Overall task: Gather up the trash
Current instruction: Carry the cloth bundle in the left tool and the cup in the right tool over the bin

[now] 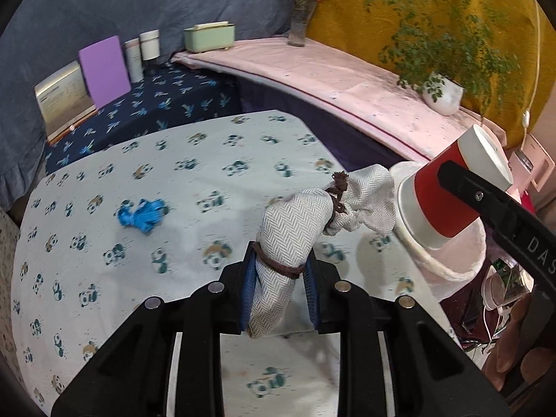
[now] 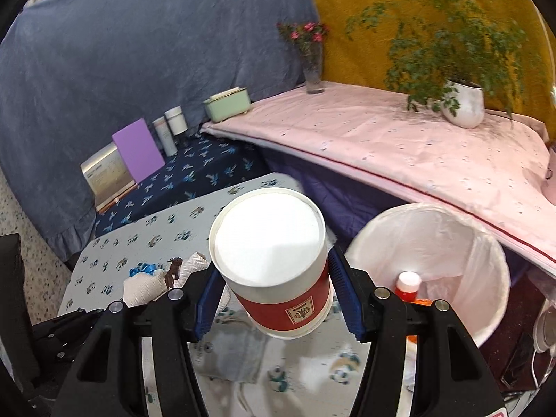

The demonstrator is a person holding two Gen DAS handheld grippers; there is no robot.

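Panda-print tablecloth (image 1: 194, 173) is seen under both tools; left gripper (image 1: 279, 292) is clamped narrowly on a herringbone cloth pouch (image 1: 295, 229), lower end hidden between pads; right gripper (image 2: 274, 299) is held around a red-banded cup (image 2: 274, 260), its base concealed; blue crumpled scrap (image 1: 142, 213) lies blurred on the cloth; white lined bin (image 2: 448, 243), partly cut off by the fingers, holds an orange bottle (image 2: 408, 288)
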